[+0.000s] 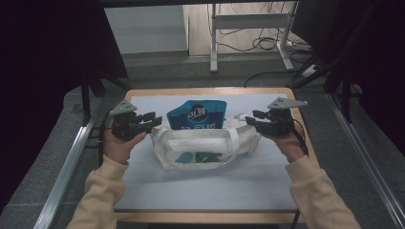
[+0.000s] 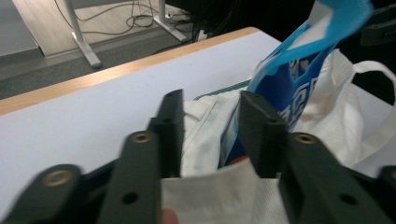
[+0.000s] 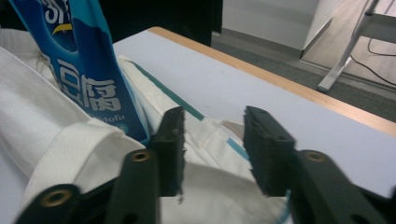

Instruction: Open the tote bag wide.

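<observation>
A white cloth tote bag [image 1: 200,148] with teal print lies in the middle of the table. A blue snack pouch [image 1: 197,115] stands in its mouth and sticks out at the far side. My left gripper [image 1: 154,119] hovers at the bag's left end, my right gripper [image 1: 250,118] at its right end, both pointing inward. In the left gripper view the jaws [image 2: 210,98] stand apart over the bag's cloth [image 2: 336,121], with the pouch [image 2: 299,88] just beyond. The right gripper [image 3: 214,114] also stands open above the bag [image 3: 42,116], the pouch [image 3: 88,70] to its left.
The table is covered by a pale sheet [image 1: 191,191] with a wooden rim [image 1: 205,90]. Metal rails [image 1: 67,167] run along both sides. Beyond the table are white desk legs [image 1: 213,43] and loose cables [image 1: 267,43] on the floor.
</observation>
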